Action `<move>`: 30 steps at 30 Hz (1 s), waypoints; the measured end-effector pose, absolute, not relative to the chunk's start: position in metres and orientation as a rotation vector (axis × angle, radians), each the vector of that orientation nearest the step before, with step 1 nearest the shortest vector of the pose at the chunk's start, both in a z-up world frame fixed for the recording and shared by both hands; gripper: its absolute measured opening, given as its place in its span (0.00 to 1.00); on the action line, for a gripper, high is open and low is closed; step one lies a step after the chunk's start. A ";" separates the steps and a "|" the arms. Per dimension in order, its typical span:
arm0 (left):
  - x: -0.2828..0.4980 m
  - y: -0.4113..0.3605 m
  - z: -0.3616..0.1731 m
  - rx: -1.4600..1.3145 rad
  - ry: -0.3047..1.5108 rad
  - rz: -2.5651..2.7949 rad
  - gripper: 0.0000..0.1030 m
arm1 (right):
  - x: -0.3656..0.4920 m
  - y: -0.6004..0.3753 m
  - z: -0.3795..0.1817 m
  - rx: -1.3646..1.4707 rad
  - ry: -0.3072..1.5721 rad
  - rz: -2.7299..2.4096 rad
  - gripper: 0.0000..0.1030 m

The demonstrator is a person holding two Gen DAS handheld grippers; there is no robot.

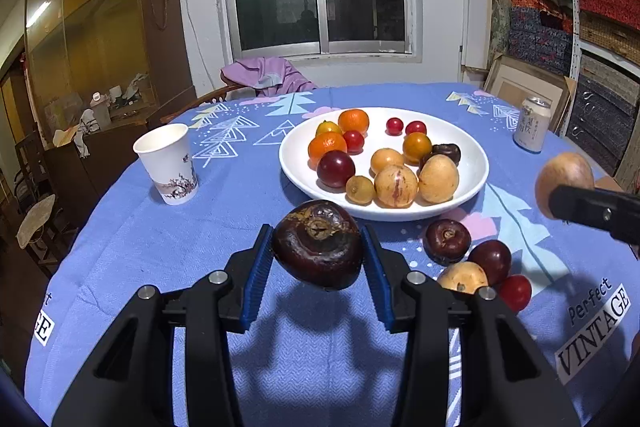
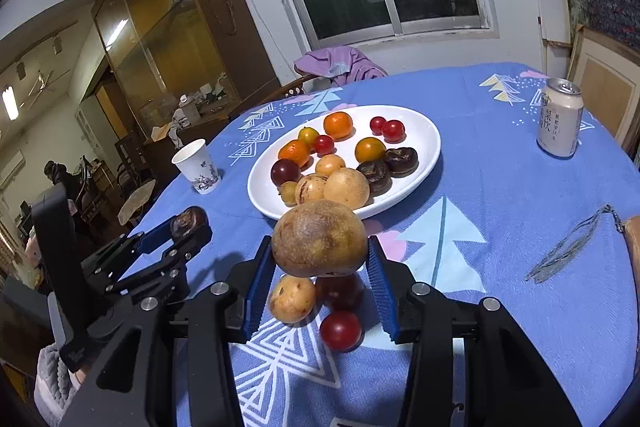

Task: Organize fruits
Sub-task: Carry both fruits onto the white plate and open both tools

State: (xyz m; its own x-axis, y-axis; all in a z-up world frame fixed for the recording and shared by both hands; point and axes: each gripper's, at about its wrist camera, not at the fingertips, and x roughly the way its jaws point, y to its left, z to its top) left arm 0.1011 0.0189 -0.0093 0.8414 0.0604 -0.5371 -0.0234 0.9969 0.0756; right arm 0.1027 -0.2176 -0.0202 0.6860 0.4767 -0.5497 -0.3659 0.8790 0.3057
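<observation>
A white plate [image 1: 476,163] [image 2: 430,143] holds several fruits on the blue tablecloth. My left gripper [image 1: 318,253] is shut on a dark purple fruit [image 1: 318,245], held above the cloth just short of the plate; it also shows in the right wrist view [image 2: 188,221]. My right gripper [image 2: 320,259] is shut on a large tan fruit [image 2: 320,237], also seen at the right in the left wrist view [image 1: 564,173]. Loose on the cloth lie a dark fruit [image 1: 447,241], a plum [image 1: 492,259], a yellow fruit [image 2: 291,298] and a red tomato [image 2: 340,330].
A paper cup [image 1: 168,163] [image 2: 198,165] stands left of the plate. A drink can [image 1: 532,123] [image 2: 559,117] stands at the right. A grey cord [image 2: 568,251] lies on the cloth at the right. A chair with purple cloth [image 1: 264,75] stands behind the table.
</observation>
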 end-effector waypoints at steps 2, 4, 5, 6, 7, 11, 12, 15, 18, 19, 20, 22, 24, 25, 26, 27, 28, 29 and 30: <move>0.101 0.019 -0.003 0.071 0.546 0.056 0.42 | 0.099 -0.218 -0.017 0.175 0.649 0.472 0.45; 0.104 0.019 0.005 0.066 0.525 0.062 0.42 | 0.096 -0.220 -0.016 0.173 0.635 0.462 0.45; 0.105 0.019 0.009 0.061 0.522 0.061 0.42 | 0.098 -0.222 -0.013 0.172 0.626 0.450 0.45; 0.109 0.019 0.014 0.053 0.520 0.056 0.42 | 0.099 -0.221 -0.011 0.163 0.623 0.441 0.45; 0.113 0.019 0.019 0.045 0.517 0.052 0.42 | 0.104 -0.222 -0.007 0.155 0.619 0.429 0.45; 0.135 0.012 0.039 0.052 0.493 0.054 0.42 | 0.125 -0.226 0.013 0.151 0.606 0.404 0.45; 0.142 0.010 0.044 0.054 0.487 0.054 0.42 | 0.131 -0.226 0.019 0.153 0.599 0.399 0.45; 0.161 0.004 0.051 0.040 0.484 0.049 0.42 | 0.150 -0.224 0.033 0.149 0.582 0.390 0.45; 0.182 0.001 0.047 0.025 0.494 0.049 0.42 | 0.173 -0.217 0.038 0.150 0.586 0.389 0.45; 0.189 0.000 0.044 0.020 0.504 0.048 0.42 | 0.184 -0.213 0.036 0.147 0.598 0.389 0.45; 0.196 0.001 0.041 0.016 0.514 0.048 0.42 | 0.191 -0.209 0.034 0.145 0.608 0.388 0.45; 0.212 0.003 0.030 0.005 0.545 0.051 0.42 | 0.210 -0.200 0.023 0.140 0.639 0.383 0.45; 0.226 0.008 0.021 -0.022 0.574 0.050 0.42 | 0.226 -0.195 0.011 0.147 0.673 0.381 0.45; 0.233 0.011 0.016 -0.039 0.593 0.046 0.42 | 0.232 -0.192 0.004 0.144 0.692 0.380 0.45; 0.239 0.014 0.012 -0.052 0.607 0.041 0.42 | 0.237 -0.189 -0.001 0.135 0.708 0.379 0.45; 0.245 0.017 0.007 -0.062 0.620 0.038 0.42 | 0.241 -0.187 -0.005 0.126 0.720 0.376 0.45; 0.250 0.020 0.003 -0.066 0.630 0.039 0.42 | 0.246 -0.186 -0.010 0.120 0.729 0.372 0.45; 0.255 0.022 0.001 -0.069 0.637 0.040 0.42 | 0.248 -0.184 -0.013 0.115 0.737 0.371 0.45; 0.261 0.024 -0.003 -0.075 0.647 0.036 0.42 | 0.251 -0.182 -0.016 0.110 0.746 0.370 0.45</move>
State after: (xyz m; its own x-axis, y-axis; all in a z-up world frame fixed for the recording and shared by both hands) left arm 0.2608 0.0241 -0.0032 0.7971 0.0104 -0.6037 -0.0573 0.9966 -0.0585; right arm 0.2507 -0.1819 -0.0162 0.6731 0.3670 -0.6421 -0.2898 0.9296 0.2275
